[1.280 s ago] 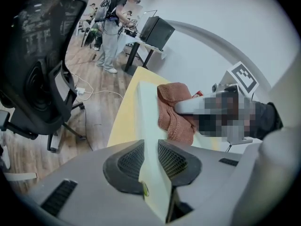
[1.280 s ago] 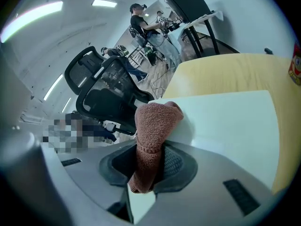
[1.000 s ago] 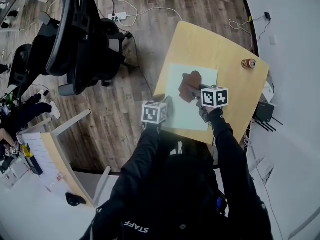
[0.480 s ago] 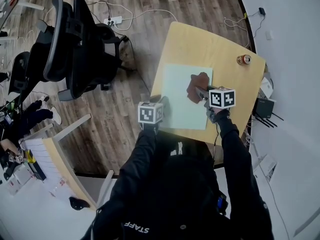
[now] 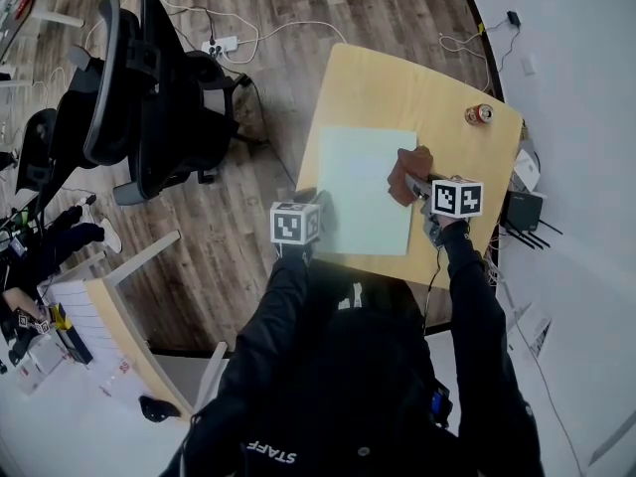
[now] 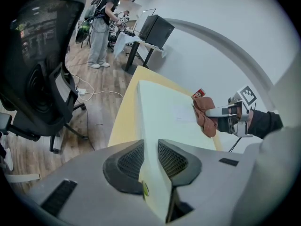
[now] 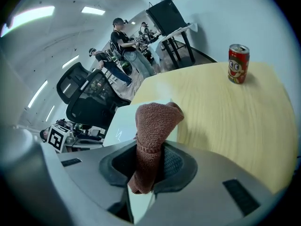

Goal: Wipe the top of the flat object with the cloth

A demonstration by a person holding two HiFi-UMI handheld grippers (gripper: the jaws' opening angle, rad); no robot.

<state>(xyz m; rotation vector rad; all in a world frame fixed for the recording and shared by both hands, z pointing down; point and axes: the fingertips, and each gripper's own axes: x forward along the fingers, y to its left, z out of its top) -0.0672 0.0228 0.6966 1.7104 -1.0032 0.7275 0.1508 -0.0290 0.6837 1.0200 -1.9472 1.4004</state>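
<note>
A pale green flat board (image 5: 364, 189) lies on the wooden table (image 5: 397, 82). My left gripper (image 5: 318, 213) is shut on the board's near left edge; in the left gripper view the board (image 6: 164, 109) runs straight out from between the jaws of that gripper (image 6: 151, 166). My right gripper (image 5: 419, 183) is shut on a brown cloth (image 5: 406, 173), which rests at the board's right edge, partly over bare table. In the right gripper view the cloth (image 7: 153, 124) stands bunched up out of the gripper (image 7: 148, 166), with the board (image 7: 126, 121) to its left.
A red drink can (image 5: 479, 114) stands near the table's far right corner, also visible as the can (image 7: 238, 63) ahead of the right gripper. A black office chair (image 5: 149, 87) stands on the wood floor to the left. People stand at desks in the background (image 6: 104, 22).
My right gripper has dragged the cloth rightward across the board, from its middle to its right edge. The left gripper has kept its hold on the board's edge.
</note>
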